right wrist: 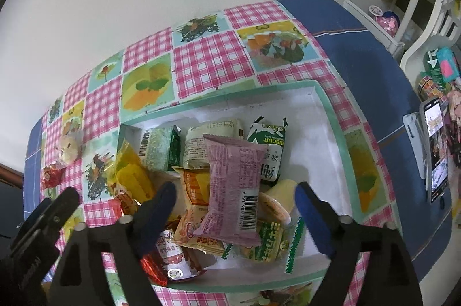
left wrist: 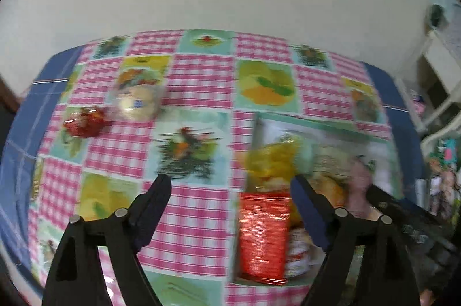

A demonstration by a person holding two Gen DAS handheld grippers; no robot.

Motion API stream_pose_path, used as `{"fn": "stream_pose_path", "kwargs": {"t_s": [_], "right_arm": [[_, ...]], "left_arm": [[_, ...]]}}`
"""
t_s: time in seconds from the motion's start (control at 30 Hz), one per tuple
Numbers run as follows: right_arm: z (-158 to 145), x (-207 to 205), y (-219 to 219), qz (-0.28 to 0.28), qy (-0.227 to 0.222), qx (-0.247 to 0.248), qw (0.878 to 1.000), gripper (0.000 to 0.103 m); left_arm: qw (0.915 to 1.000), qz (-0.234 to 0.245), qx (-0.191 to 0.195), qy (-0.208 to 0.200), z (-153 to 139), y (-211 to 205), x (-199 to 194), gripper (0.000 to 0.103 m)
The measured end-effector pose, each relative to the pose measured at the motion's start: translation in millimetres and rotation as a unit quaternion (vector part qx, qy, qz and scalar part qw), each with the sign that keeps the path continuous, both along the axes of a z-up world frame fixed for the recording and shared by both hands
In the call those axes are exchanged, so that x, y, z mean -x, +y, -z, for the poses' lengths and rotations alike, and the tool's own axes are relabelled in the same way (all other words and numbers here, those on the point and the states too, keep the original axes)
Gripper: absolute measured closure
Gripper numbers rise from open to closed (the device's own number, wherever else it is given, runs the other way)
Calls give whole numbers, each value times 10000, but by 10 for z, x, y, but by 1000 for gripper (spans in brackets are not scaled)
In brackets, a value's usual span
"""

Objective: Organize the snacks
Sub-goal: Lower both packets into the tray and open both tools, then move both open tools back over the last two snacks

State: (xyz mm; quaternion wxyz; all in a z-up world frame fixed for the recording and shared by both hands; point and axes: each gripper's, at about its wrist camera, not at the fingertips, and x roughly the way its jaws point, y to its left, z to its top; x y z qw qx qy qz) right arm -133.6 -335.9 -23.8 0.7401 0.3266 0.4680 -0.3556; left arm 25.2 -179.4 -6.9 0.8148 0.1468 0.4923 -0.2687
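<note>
Right claw (right wrist: 234, 197) agape over box (right wrist: 331, 104)

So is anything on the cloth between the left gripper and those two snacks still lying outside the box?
Nothing visible. The left gripper is open over bare tablecloth, and only cloth lies between it and the red snack and the clear-wrapped snack beside it. The box sits off to the other side.

Left-wrist snack box (left wrist: 317, 127) motion-blurred

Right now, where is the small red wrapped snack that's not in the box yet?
The red wrapped snack lies on the checkered tablecloth, left of the box, beside the clear-wrapped round pastry in the left wrist view.
</note>
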Motion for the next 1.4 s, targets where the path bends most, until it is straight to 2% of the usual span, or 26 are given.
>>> {"fn": "stream_pose_path", "kwargs": {"t_s": [0.1,0.2,0.23,0.27,0.63,0.8,0.9,1.17,1.4], "right_arm": [[48,-60,29,-50,39,-58,10000,10],[52,-140,87,-130,50,-41,9999,2],[45,-172,114,-155,49,-25,9999,1],[34,-211,147,-183,44,-6,9998,1],[-35,-885,770,-939,24,175,9954,0],[-4,-1160,1044,-1292,76,209,9914,0],[29,-1303,1195,-1444,75,191,9893,0],[124,-1607,1527,-1747,126,149,9844,0],[238,-1815,1760,-1966,162,84,9803,0]], "left_arm": [[9988,-295,-326,-226,72,120,-115,14],[9975,-475,-434,-289,116,234,-216,12],[9972,-538,-441,-286,121,274,-252,4],[9970,-572,-439,-290,124,293,-268,1],[9905,-1270,-388,-357,89,734,-612,1],[9846,-1671,-382,-349,80,1042,-828,1],[9801,-1857,-519,-471,67,1201,-942,1],[9730,-2195,-576,-433,80,1579,-1231,1],[9715,-2284,-499,-398,56,1762,-1387,1]]}}
